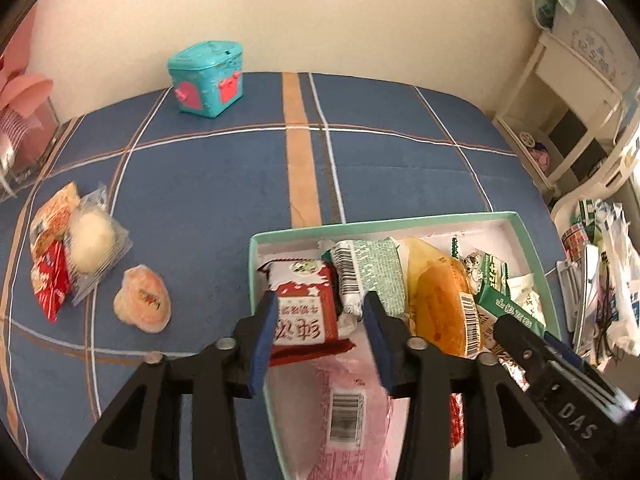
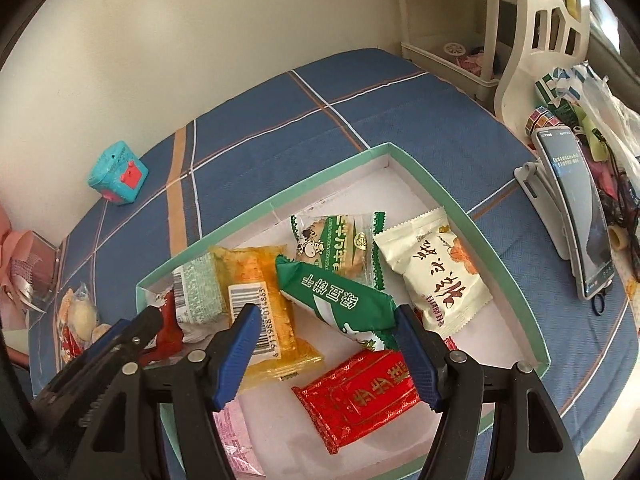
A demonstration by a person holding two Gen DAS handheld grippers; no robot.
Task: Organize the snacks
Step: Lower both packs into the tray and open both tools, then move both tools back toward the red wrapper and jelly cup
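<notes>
A mint-rimmed white box (image 1: 360,222) (image 2: 256,216) on the blue plaid cloth holds several snack packets. My left gripper (image 1: 320,316) hangs over the box's left end, jaws open, a red-and-white packet (image 1: 304,312) lying between them with a gap at the right pad; a pink packet (image 1: 348,400) lies beneath. My right gripper (image 2: 326,324) stands open over the box. A green packet (image 2: 340,300) lies slantwise between its fingers, its end close to the right one, and the left tip is over a yellow packet (image 2: 272,320). A red foil packet (image 2: 360,396) and a white packet (image 2: 444,276) lie nearby.
Loose on the cloth at the left are a jelly cup (image 1: 142,304), a clear-wrapped white bun (image 1: 90,248) and a red packet (image 1: 50,284). A teal tin (image 1: 208,80) stands by the wall. A phone on a stand (image 2: 576,216) and bags crowd the right edge.
</notes>
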